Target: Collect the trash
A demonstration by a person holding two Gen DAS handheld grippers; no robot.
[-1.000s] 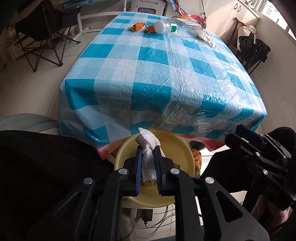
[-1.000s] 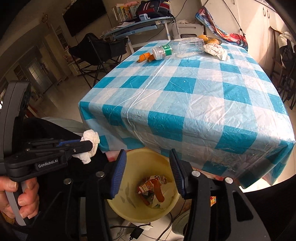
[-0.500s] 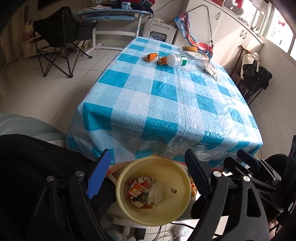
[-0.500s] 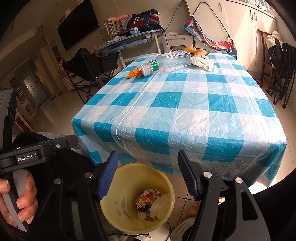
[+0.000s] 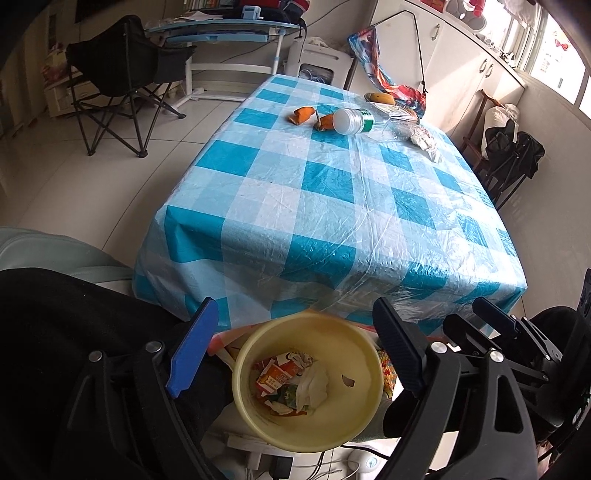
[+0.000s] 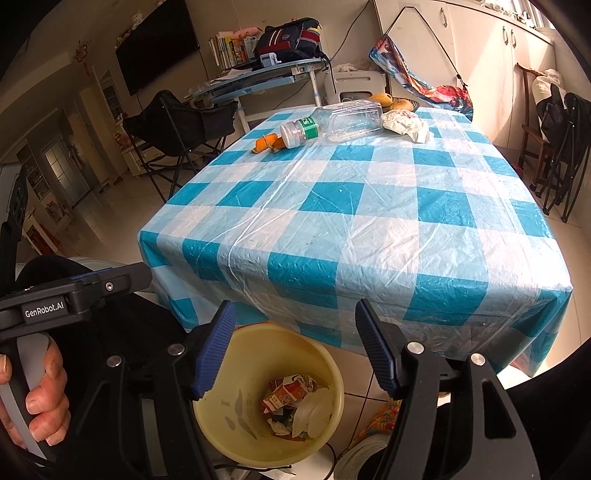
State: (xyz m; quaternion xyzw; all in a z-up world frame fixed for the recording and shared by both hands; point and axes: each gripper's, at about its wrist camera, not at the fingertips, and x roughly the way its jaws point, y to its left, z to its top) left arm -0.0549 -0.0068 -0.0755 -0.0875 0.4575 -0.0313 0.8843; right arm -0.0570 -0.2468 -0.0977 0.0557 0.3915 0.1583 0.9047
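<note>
A yellow trash bin stands on the floor below the table's near edge, holding a white tissue and an orange carton. My left gripper is open and empty above the bin. My right gripper is open and empty above it too. On the table's far end lie a clear plastic bottle, orange peels and crumpled paper.
The table has a blue-and-white checked cloth. A black folding chair and a desk stand at the back left. Another dark chair is at the right. Cables lie on the floor by the bin.
My left gripper opened and let go of the white tissue, which now lies in the bin. Both grippers have risen and drawn back from the bin.
</note>
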